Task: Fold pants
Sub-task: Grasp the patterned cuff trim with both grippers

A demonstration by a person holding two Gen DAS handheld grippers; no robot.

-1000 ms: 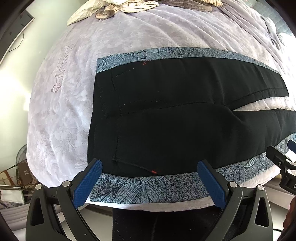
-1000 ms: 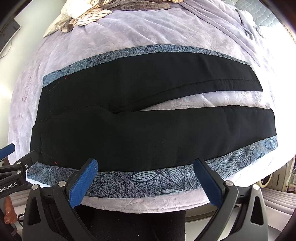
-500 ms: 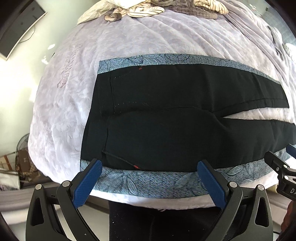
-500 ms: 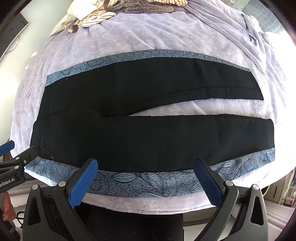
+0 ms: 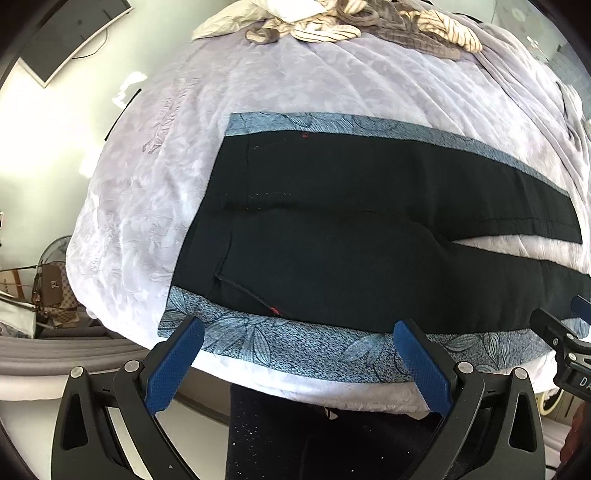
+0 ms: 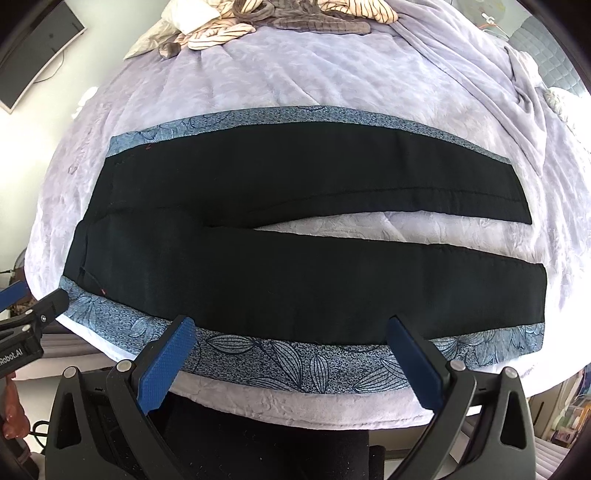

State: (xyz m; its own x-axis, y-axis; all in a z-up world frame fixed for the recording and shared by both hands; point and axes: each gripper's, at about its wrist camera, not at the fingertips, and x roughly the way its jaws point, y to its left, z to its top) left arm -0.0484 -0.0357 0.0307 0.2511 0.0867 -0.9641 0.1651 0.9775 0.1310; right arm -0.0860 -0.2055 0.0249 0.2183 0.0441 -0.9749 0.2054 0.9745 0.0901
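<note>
A pair of black pants (image 6: pixel 295 236) lies flat on a bed covered with a pale lilac blanket (image 6: pixel 295 70). The pants have a blue leaf-patterned stripe down each outer side. Their long axis runs left to right across the bed's near edge, with the waistband at the left and the two leg ends at the right. The legs are parted in a narrow V, and blanket shows between them.

Both hand-held grippers hover at the near edge of the bed, pointing forward over the near patterned stripe (image 6: pixel 295 358). The left gripper (image 5: pixel 295 350) has its blue-padded fingers spread wide and holds nothing. It sits nearest the waistband and hip end. The right gripper (image 6: pixel 291 350) is likewise spread wide and empty. It sits farther right, over the near leg, closer to the leg ends. Neither appears to touch the cloth, though the near edge curves away in the wide-angle view and contact is hard to rule out.

The likely next move is to pinch the near side and carry it away over the far leg, so the fold line runs along the length of the pants.

A heap of striped and grey clothes (image 6: pixel 280 18) lies at the far side of the bed, well apart from the pants. A dark screen (image 5: pixel 74 33) hangs on the wall at the left. Nothing lies between the grippers and the pants.
</note>
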